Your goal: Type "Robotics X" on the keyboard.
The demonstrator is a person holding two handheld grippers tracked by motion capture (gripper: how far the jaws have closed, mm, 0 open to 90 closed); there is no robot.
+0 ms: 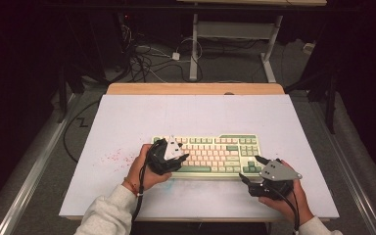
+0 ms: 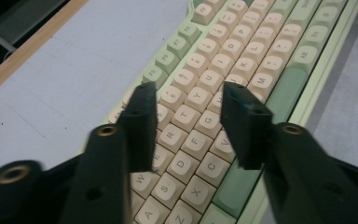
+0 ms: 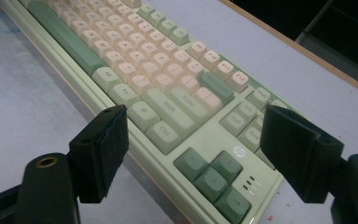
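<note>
My left gripper (image 2: 186,116) hung right over the letter rows at the left end of the cream-and-green plastic keyboard (image 2: 242,60), jaws half apart and empty. Off the right end, my right gripper (image 3: 193,154) gaped wide, empty. Beyond both, the keyboard's length ran sideways across the white counter (image 1: 127,122).

**Bright counter, black surroundings**

Lit from above in the high view: pale counter (image 1: 127,117) evenly bright, floor beyond its far edge dim, both side margins nearly black. Soft, short shadows under the hands near the counter's front edge. No hard glare; only a faint sheen on the keyboard (image 1: 210,152). Sharp on the key legends mid-frame in both gripper views, yet blurred on the nearest claw bases along the bottom edge. Slight graininess and greenish cast throughout.
</note>
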